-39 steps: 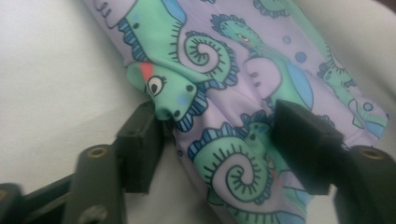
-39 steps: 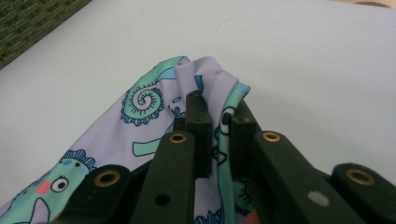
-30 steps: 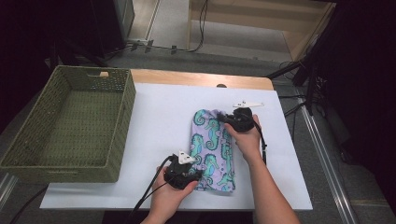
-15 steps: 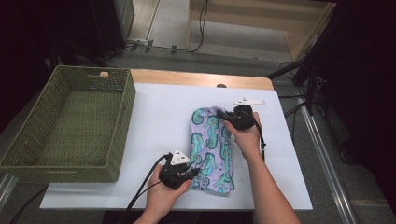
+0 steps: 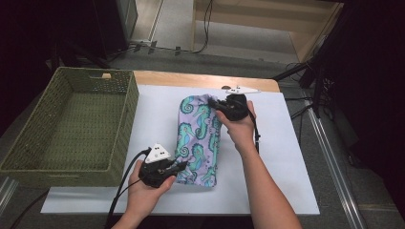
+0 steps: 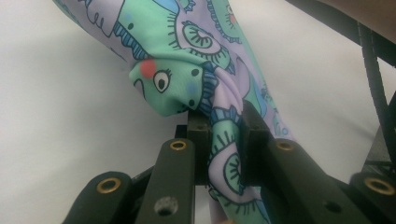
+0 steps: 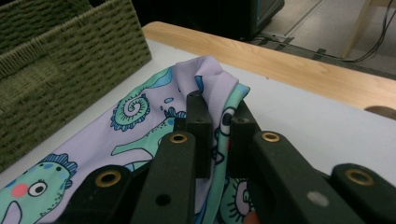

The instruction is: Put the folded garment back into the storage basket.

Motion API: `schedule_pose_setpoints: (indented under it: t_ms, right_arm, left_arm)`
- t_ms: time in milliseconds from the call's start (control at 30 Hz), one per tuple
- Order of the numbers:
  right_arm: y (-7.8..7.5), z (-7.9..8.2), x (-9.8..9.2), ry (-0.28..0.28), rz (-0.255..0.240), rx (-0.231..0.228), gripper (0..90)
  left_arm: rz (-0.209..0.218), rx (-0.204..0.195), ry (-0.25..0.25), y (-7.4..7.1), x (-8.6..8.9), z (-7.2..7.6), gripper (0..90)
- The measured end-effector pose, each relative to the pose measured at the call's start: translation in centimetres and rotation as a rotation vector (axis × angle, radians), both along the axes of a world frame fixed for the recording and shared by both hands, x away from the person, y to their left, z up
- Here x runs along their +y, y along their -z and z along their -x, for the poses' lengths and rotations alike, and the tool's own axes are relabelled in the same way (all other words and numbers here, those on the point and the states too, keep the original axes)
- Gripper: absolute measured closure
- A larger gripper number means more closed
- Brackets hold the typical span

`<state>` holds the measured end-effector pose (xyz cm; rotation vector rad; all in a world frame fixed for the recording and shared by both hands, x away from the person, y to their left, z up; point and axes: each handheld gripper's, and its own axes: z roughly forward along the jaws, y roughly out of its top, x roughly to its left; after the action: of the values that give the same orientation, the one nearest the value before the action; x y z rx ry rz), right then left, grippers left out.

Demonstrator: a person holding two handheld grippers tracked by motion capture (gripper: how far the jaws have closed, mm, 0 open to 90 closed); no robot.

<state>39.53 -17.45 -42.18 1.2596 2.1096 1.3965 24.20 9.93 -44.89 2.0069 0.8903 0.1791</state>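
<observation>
From my seat the high view reads evenly lit from above: the white table sheet is bright without glare, and shadows under the forearms stay faint. The room around it falls to near black at both sides. That picture is soft, with mild blur overall. In the left gripper view the seahorse cloth is sharp, while the sheet behind washes pale. In the right gripper view the near black jaws look slightly soft and dim.

A lab-like recording room: a wooden table under a white sheet, loose cables on grey floor, dark equipment stands around.
</observation>
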Motion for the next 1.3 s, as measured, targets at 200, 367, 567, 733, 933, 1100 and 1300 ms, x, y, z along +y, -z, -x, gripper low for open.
schedule_pose_setpoints:
  t_ms: [200, 367, 567, 733, 933, 1100, 1300]
  right_arm:
    - [-1.5, -0.8, 2.1, -0.022, -0.004, -0.025, 81.1]
    - [-2.6, -1.4, 4.0, -0.040, -0.013, -0.045, 81.1]
    - [-3.9, -1.9, 5.9, -0.058, -0.021, -0.059, 81.1]
    - [-5.0, -2.3, 7.5, -0.073, -0.013, -0.071, 81.1]
    - [-6.3, -2.8, 9.3, -0.094, -0.008, -0.085, 81.0]
    - [-7.1, -3.3, 10.9, -0.108, -0.005, -0.096, 81.1]
    - [-7.7, -3.9, 12.7, -0.123, -0.001, -0.101, 81.1]
  left_arm:
    - [0.010, -0.028, -0.022, -1.5, 2.0, 0.0, 77.8]
    - [0.025, -0.047, -0.045, -2.6, 3.7, 0.0, 77.9]
    - [0.036, -0.065, -0.062, -3.7, 5.3, 0.1, 77.8]
    - [0.049, -0.085, -0.077, -4.9, 6.5, 0.2, 77.8]
    - [0.060, -0.106, -0.097, -6.1, 8.2, 0.1, 77.9]
    - [0.071, -0.116, -0.115, -6.7, 9.4, 0.0, 77.9]
    - [0.082, -0.130, -0.134, -7.5, 11.1, 0.1, 77.9]
